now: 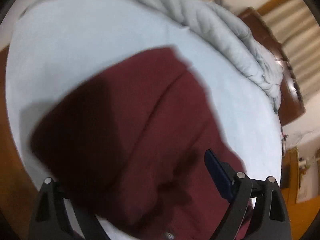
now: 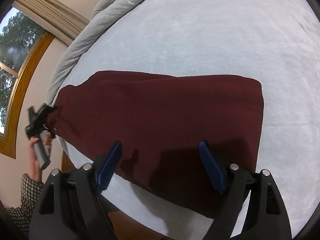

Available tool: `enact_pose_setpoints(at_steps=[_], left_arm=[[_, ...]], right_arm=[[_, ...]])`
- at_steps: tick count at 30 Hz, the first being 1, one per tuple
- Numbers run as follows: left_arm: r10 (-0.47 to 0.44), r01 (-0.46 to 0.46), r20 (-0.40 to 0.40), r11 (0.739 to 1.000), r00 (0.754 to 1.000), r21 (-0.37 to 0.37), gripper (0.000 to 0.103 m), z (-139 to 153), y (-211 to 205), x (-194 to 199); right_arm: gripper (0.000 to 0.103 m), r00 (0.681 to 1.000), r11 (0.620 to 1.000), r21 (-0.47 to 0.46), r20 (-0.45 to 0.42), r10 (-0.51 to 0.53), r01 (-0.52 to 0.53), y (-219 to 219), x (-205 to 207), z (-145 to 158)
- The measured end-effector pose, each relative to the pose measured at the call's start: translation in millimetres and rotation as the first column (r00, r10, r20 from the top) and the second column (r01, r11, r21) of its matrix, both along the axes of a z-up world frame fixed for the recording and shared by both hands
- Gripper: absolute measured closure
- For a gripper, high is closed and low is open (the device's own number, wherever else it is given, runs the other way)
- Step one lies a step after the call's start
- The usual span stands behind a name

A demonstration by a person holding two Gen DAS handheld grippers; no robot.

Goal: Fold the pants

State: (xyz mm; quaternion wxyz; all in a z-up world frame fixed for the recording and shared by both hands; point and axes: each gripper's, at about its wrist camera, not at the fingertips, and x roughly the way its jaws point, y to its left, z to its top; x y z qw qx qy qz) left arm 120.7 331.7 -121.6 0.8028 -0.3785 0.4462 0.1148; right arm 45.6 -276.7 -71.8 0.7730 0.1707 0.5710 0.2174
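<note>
Jaws spread wide on the right gripper above the maroon pants; left gripper pinches their edge on the bed.

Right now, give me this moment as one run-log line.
pants: folded, flat on bed | right gripper: open above them | left gripper: at their edge, grip unclear

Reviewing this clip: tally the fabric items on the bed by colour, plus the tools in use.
Maroon: 1, the folded maroon cloth pants
Pale blue: 1, the flat pale blue bed sheet
Grey: 1, the bunched grey quilted comforter
Black hand-held grippers: 2, left hand-held gripper, right hand-held gripper
Total: 5
</note>
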Motion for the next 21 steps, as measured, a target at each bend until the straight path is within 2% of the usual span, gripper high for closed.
enact_pose_setpoints(at_steps=[2, 4, 5, 7, 8, 9, 11, 13, 15, 17, 21], left_arm=[[0.002, -0.002, 0.023, 1.0, 1.0, 0.016, 0.011, 0, -3, 0], [-0.012, 0.011, 0.09, 1.0, 0.996, 0.013, 0.013, 12, -8, -7], [-0.007, 0.006, 0.119, 1.0, 0.993, 0.009, 0.019, 21, -9, -11], [0.0, 0.0, 0.145, 1.0, 0.989, 0.0, 0.038, 28, -8, -14], [0.003, -0.004, 0.14, 1.0, 0.99, 0.006, 0.05, 29, -7, -14], [-0.001, -0.001, 0.126, 1.0, 0.992, 0.017, 0.057, 28, -7, -11], [-0.008, 0.004, 0.086, 0.999, 0.996, 0.04, 0.06, 20, -3, -7], [-0.001, 0.0, 0.066, 1.0, 0.998, 0.022, 0.065, 15, 2, -9], [0.007, -0.007, 0.082, 1.0, 0.997, 0.0, 0.078, 16, 4, -14], [0.007, -0.004, 0.128, 1.0, 0.992, -0.02, 0.082, 26, 3, -16], [-0.038, 0.033, 0.222, 0.999, 0.974, 0.025, 0.084, 58, -20, -17]], right_arm=[[0.024, 1.0, 1.0, 0.011, -0.001, 0.001, -0.001, -2, 1, -2], [0.024, 1.0, 1.0, 0.017, -0.004, 0.005, -0.005, -3, 2, -4], [0.024, 1.0, 1.0, 0.021, -0.005, 0.005, -0.004, -3, 2, -4], [0.023, 1.0, 1.0, 0.028, -0.003, 0.003, -0.003, -5, 3, -5], [0.023, 1.0, 1.0, 0.031, -0.003, 0.002, -0.002, -5, 3, -5], [0.023, 1.0, 0.999, 0.035, -0.003, -0.001, 0.001, -5, 3, -6], [0.023, 1.0, 0.999, 0.038, -0.001, -0.001, 0.001, -5, 3, -6], [0.023, 1.0, 0.999, 0.04, 0.002, 0.004, -0.004, -5, 3, -6], [0.023, 1.0, 0.999, 0.048, -0.002, 0.0, 0.0, -6, 2, -7], [0.023, 1.0, 0.998, 0.057, -0.007, -0.004, 0.004, -8, 3, -7], [0.023, 1.0, 0.997, 0.072, -0.009, -0.006, 0.006, -10, 2, -5]])
